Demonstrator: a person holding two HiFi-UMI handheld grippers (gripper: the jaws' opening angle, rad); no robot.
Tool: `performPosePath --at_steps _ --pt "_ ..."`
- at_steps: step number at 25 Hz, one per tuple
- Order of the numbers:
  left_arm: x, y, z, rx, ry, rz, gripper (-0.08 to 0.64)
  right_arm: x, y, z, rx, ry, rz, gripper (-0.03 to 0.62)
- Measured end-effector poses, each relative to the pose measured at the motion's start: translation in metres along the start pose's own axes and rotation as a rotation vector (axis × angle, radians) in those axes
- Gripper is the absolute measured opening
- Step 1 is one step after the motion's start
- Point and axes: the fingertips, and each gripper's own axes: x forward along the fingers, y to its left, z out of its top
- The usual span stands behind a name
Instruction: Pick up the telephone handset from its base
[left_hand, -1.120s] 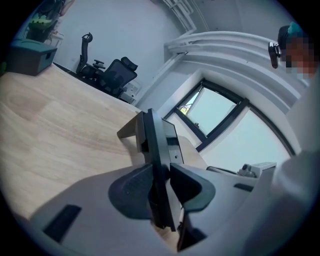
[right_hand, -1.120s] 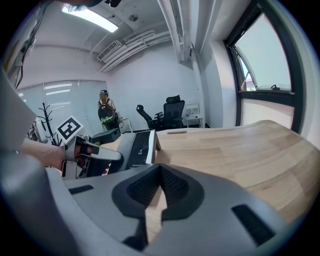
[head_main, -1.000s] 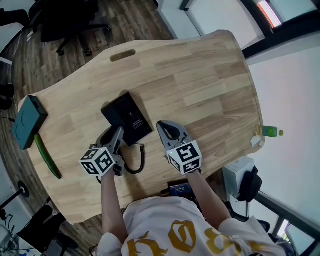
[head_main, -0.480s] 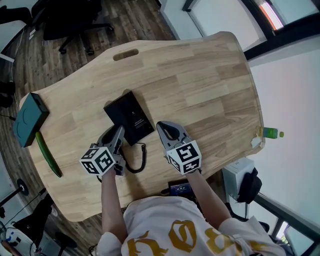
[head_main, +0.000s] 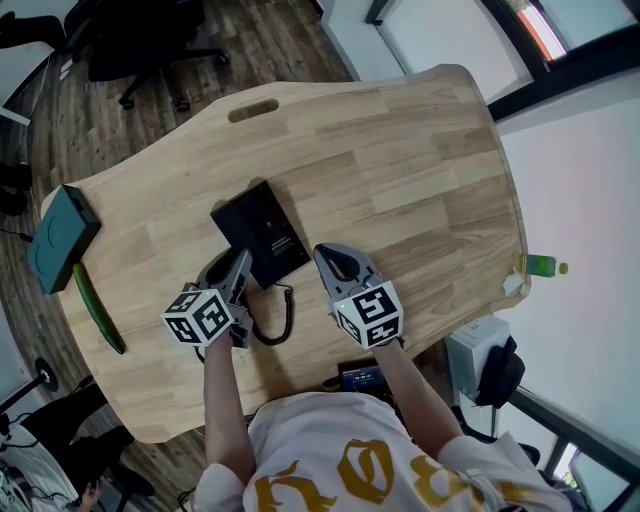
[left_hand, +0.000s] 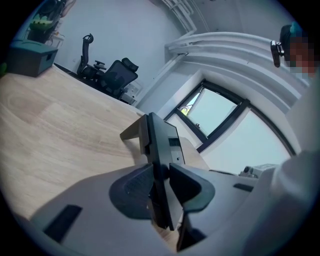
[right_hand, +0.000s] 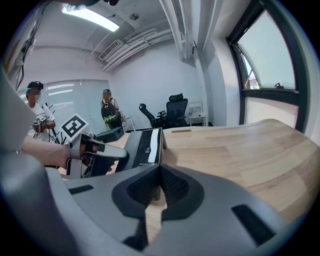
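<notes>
A black telephone (head_main: 262, 232) lies flat on the wooden table (head_main: 400, 170), and its coiled cord (head_main: 278, 325) trails toward me. My left gripper (head_main: 240, 262) sits at the phone's near-left edge. In the left gripper view the black handset (left_hand: 160, 145) stands edge-on between the pads of my left gripper (left_hand: 162, 172), which touch it on both sides while the jaws are opening slightly. The right gripper view shows the phone (right_hand: 142, 145) with the left gripper (right_hand: 95, 152) at its side. My right gripper (head_main: 335, 255) hovers just right of the phone, shut (right_hand: 160, 172) and holding nothing.
A teal box (head_main: 60, 240) and a long green object (head_main: 95, 310) lie at the table's left edge. The table has a cable slot (head_main: 252, 108) at the far side. A green bottle (head_main: 540, 265) sits beyond the right edge. Two people (right_hand: 107, 107) and office chairs (right_hand: 170, 112) are behind.
</notes>
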Motion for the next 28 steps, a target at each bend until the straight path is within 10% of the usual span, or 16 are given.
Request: performPosePath --at_steps 28 --pt "-0.017 -0.024 0.011 -0.156 -0.092 -0.145 0.072 -0.017 0.005 0.012 0.02 -0.046 -0.01 0.005"
